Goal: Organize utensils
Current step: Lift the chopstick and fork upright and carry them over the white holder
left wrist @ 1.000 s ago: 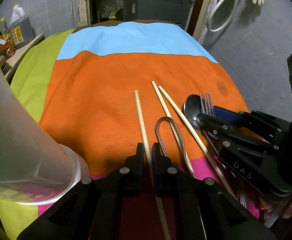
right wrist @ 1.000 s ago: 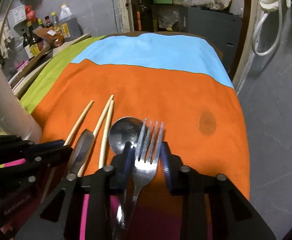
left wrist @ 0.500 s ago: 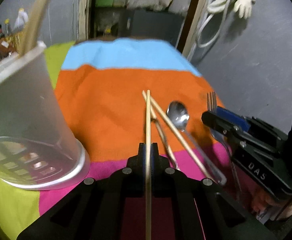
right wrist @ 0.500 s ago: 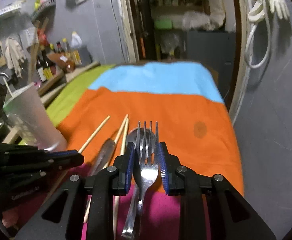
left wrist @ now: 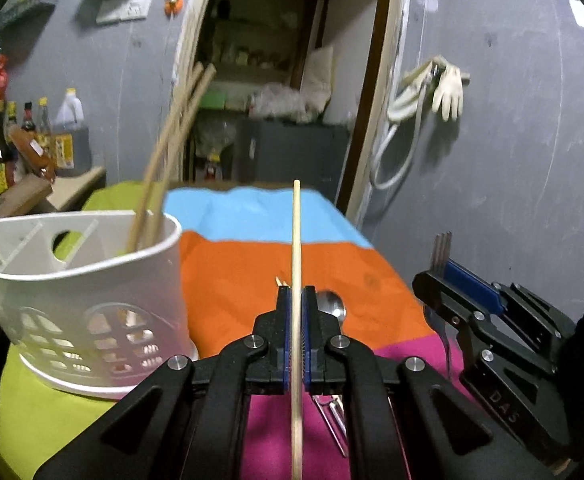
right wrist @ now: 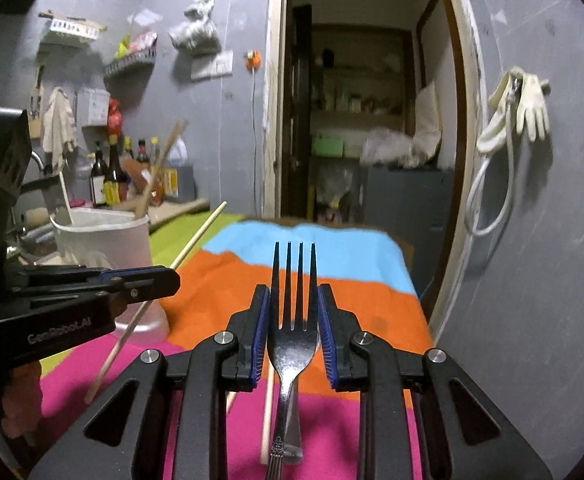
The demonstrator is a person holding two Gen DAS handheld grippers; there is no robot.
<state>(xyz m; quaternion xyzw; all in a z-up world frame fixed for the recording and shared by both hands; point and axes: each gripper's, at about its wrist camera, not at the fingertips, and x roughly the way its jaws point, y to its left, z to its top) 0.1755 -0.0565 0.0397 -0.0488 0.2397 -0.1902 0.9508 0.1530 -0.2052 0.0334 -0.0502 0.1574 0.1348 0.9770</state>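
- Holding one chopstick, the left gripper has its fingers closed tightly on the thin stick, which points forward and up, so it can go tip-first or end-first into the holder.
- The white utensil holder stands on the worktop to the left of this gripper; two chopsticks already lean in it, so I judge it is the target for sorting.
- The right gripper grips a fork at the neck, tines forward, lifted above the cloth.
- A spoon, one more chopstick and a thin metal piece I cannot identify lie on the worktop below, not yet sorted.
- Both utensils are gripped near the middle, probably to keep them steady during carrying.
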